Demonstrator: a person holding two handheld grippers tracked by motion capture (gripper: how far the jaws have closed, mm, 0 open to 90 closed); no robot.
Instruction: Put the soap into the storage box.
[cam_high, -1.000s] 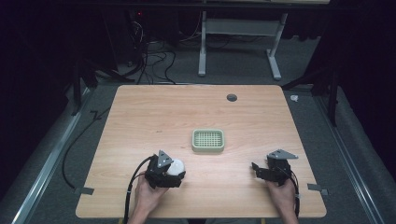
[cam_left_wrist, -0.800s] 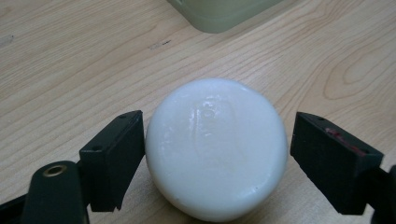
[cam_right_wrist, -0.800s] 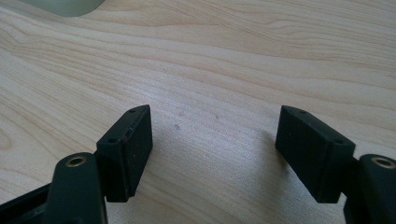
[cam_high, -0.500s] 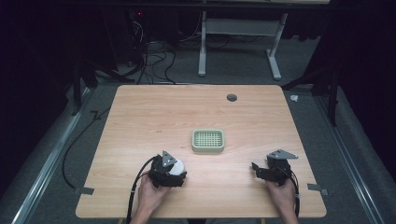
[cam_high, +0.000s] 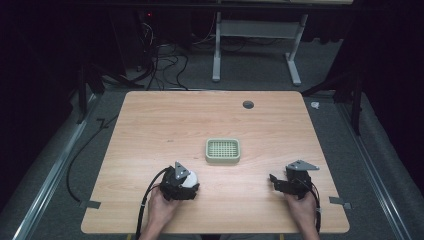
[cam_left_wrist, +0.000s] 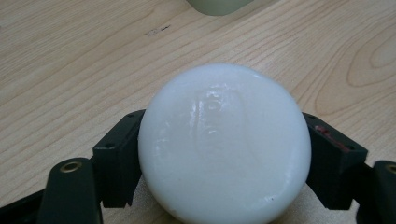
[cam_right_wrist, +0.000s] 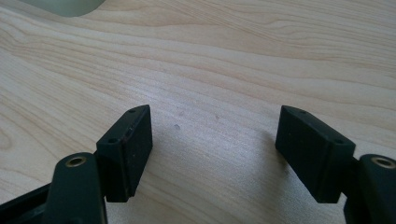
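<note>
**White soap bar clamped in the left gripper near the table's front edge**

The white soap bar (cam_left_wrist: 224, 144) is a smooth, rounded, glossy lump with a faint embossed mark on its upper face. In the left gripper view it sits squarely between the two black jaws, one pad pressed to its flank at 9 o'clock and the other at 3 o'clock, so the left gripper (cam_left_wrist: 224, 158) is clamped on it. Bare wood grain shows under and around the bar; whether its underside touches the wood cannot be told.

In the high view the soap bar (cam_high: 189, 178) shows as a pale spot at the nose of the left gripper (cam_high: 186, 183), low on the table (cam_high: 165, 125) at about 7 o'clock from the table's centre. The person's left hand (cam_high: 161, 210) wraps the gripper's body from below, and a black cable (cam_high: 145, 200) loops off toward the front edge.

The green soap dish (cam_high: 223, 151), a rounded rectangle with a gridded inset, lies at about 1 o'clock from the soap, near but apart from it. Its rim peeks in at 12 o'clock of the left gripper view (cam_left_wrist: 219, 5).

The right gripper (cam_high: 276, 181) rests well apart at 3 o'clock from the soap, held by the right hand (cam_high: 303, 210). In the right gripper view its jaws stand wide apart over plain wood, with nothing between them (cam_right_wrist: 212, 154).

A dark round grommet hole (cam_high: 248, 104) sits toward the far edge, at 12 o'clock from the dish.
</note>
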